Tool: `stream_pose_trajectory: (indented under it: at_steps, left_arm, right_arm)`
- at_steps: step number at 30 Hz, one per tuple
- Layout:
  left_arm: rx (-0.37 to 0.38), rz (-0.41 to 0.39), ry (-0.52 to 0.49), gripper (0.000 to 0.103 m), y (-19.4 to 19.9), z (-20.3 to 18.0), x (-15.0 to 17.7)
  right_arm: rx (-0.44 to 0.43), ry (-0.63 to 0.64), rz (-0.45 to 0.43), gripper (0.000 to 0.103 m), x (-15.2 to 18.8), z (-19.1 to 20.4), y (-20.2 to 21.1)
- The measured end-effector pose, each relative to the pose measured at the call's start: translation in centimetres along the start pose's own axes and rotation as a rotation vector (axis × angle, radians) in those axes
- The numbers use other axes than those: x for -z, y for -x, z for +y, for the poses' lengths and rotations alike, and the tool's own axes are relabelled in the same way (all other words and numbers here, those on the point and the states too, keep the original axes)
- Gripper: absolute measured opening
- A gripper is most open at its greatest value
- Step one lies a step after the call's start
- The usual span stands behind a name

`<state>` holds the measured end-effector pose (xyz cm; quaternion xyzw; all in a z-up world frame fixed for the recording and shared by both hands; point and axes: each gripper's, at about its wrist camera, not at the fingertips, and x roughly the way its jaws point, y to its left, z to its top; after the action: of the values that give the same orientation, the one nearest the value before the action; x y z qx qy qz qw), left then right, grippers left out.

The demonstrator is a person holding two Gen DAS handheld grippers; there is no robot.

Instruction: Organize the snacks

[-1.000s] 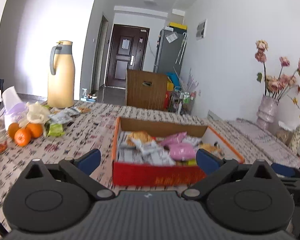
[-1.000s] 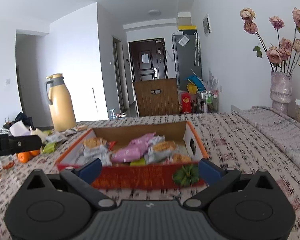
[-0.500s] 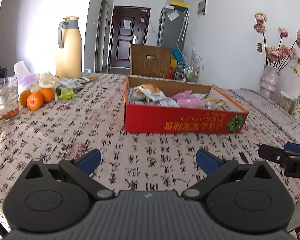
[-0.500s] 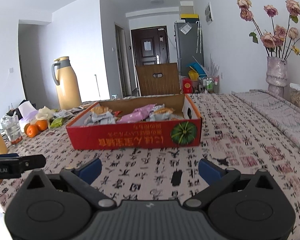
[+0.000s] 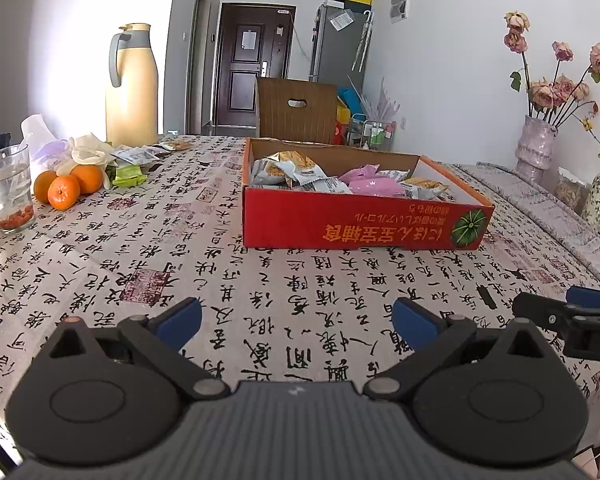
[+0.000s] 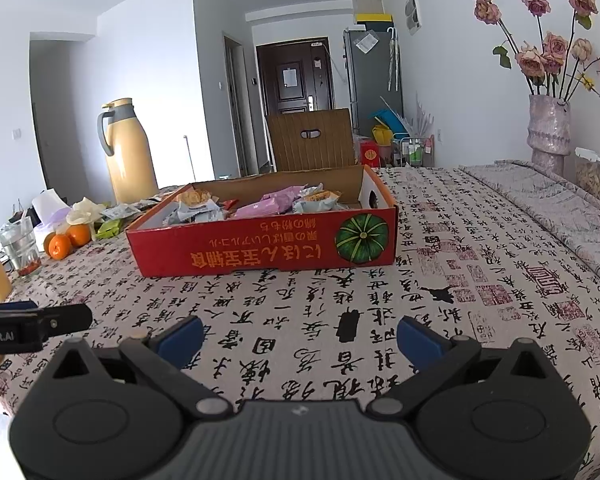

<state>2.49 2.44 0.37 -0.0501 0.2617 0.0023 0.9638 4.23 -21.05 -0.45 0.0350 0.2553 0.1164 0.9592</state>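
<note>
A red cardboard box (image 5: 360, 230) (image 6: 260, 250) with a pumpkin picture sits mid-table, holding several snack packets, among them a pink packet (image 5: 370, 184) (image 6: 270, 206) and silver ones (image 5: 300, 172). More loose snack packets (image 5: 134, 160) (image 6: 118, 216) lie at the far left near the thermos. My left gripper (image 5: 296, 320) is open and empty, well in front of the box. My right gripper (image 6: 298, 334) is also open and empty, near the table's front edge. Each gripper shows at the edge of the other's view.
A yellow thermos (image 5: 131, 86) (image 6: 127, 152), oranges (image 5: 66, 186) (image 6: 66, 240), a glass (image 5: 8, 188) and a white bag (image 5: 40, 144) stand at the left. A vase of dried roses (image 5: 538, 148) (image 6: 548, 128) stands at the right. A chair back (image 5: 296, 110) is behind the table.
Both grippers have pulled back from the box toward the table's front edge; the box now looks farther away. Both stay open and empty.
</note>
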Motion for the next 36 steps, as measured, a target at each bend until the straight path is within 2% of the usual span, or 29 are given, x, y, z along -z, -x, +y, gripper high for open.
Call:
stream_pose_trajectory:
  at_steps: [36]
  left_arm:
    - [0.003, 0.004, -0.006, 0.103, -0.15, -0.27, 0.18]
  right_arm:
    - [-0.003, 0.001, 0.014, 0.103, 0.13, 0.09, -0.39]
